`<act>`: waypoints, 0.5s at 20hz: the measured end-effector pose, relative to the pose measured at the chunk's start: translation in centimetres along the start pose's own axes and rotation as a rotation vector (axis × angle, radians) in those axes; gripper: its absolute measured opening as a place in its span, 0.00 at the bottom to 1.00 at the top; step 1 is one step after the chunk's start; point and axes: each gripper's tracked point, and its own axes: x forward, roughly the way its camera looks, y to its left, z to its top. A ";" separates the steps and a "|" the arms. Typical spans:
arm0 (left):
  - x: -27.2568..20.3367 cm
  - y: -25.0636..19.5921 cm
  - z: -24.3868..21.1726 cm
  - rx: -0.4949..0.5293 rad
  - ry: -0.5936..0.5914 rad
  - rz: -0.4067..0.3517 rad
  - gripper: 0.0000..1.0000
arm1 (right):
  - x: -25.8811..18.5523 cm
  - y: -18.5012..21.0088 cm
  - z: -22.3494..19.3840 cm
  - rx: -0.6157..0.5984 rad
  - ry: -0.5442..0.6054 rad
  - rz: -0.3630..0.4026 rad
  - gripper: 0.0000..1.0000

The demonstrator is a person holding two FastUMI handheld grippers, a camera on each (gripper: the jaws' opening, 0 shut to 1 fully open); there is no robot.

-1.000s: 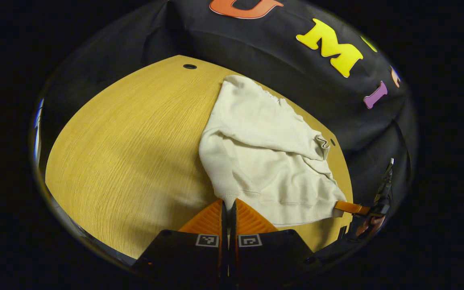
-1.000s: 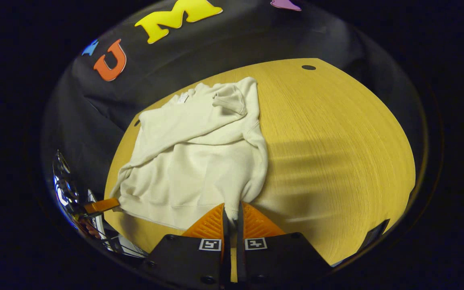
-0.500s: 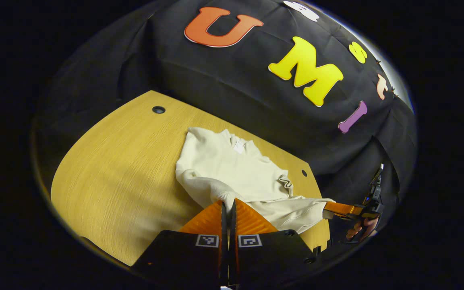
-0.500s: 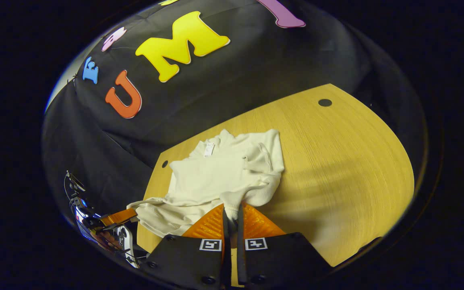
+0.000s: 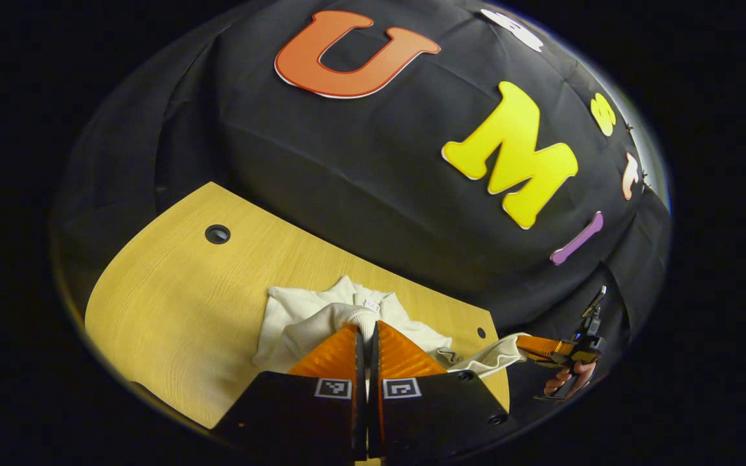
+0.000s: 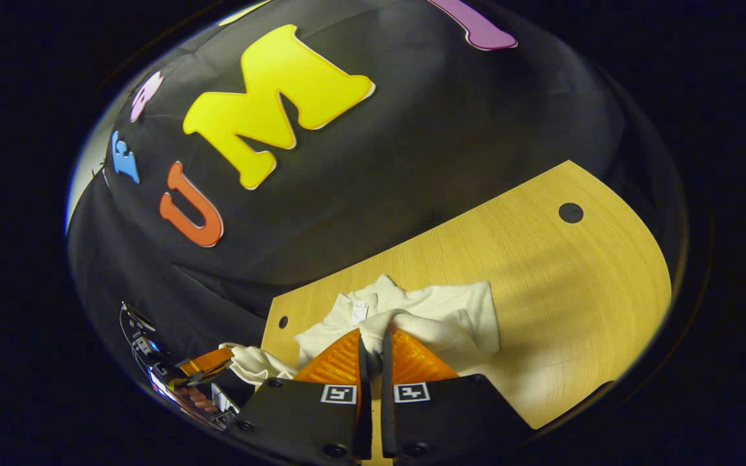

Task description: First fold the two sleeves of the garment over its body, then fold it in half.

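Both grippers, left (image 5: 366,331) & right (image 6: 373,336), clamped on sweater (image 5: 295,317) hem over table (image 5: 172,291); risk: hem slipping, sleeves bunching w/ uneven drop.

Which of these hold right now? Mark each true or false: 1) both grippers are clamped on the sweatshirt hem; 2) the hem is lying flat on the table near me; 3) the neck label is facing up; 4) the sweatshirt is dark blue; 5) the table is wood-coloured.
1) True: the left gripper and the right gripper each pinch a piece of the cream sweatshirt between closed fingers.
2) False: the gripped hem is raised and carried over toward the collar end of the garment.
3) True: the small white neck label is visible at the collar.
4) False: it is cream white.
5) True: the table has a light wood-grain top.
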 end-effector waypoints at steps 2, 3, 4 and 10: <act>3.5 2.3 0.2 -0.001 0.016 0.030 0.04 | 3.9 -2.1 0.5 0.037 0.016 -0.013 0.04; 5.2 3.0 -0.2 -0.008 0.032 0.037 0.04 | 5.8 -3.0 0.4 0.052 0.029 -0.017 0.06; 6.9 3.9 -0.5 -0.014 0.041 0.045 0.04 | 7.7 -3.9 0.3 0.068 0.037 -0.017 0.06; 14.3 6.5 -2.5 0.007 0.056 0.061 0.03 | 14.7 -8.1 -0.6 0.101 0.060 -0.013 0.06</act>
